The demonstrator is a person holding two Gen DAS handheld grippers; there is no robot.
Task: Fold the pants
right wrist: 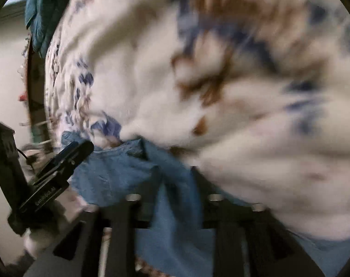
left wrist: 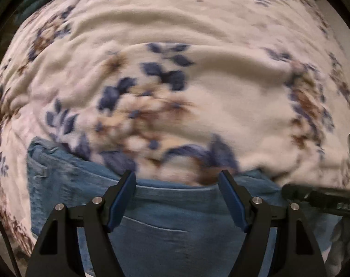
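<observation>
Left gripper [left wrist: 177, 182]: jaws wide apart, holding nothing, above the pants.
Right gripper [right wrist: 175, 175]: blurred; pants fabric sits between its fingers, grip cannot be told.
Pants [left wrist: 165, 210]: blue denim, at 6 o'clock on the floral blanket [left wrist: 221, 97].

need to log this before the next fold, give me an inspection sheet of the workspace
surface: white floral blanket with blue and brown flowers, rumpled, covers nearly everything in view
job's things: blue denim pants lying on the blanket, fabric bunched in the right wrist view
clutter: teal cloth at the far edge of the blanket
grippers: left gripper open over the pants, holding nothing; right gripper with denim between its fingers, too blurred to tell whether it is closed
cables: thin dark wire by the left gripper's body
surroundings: pale wall or floor beyond the blanket's edge
</observation>
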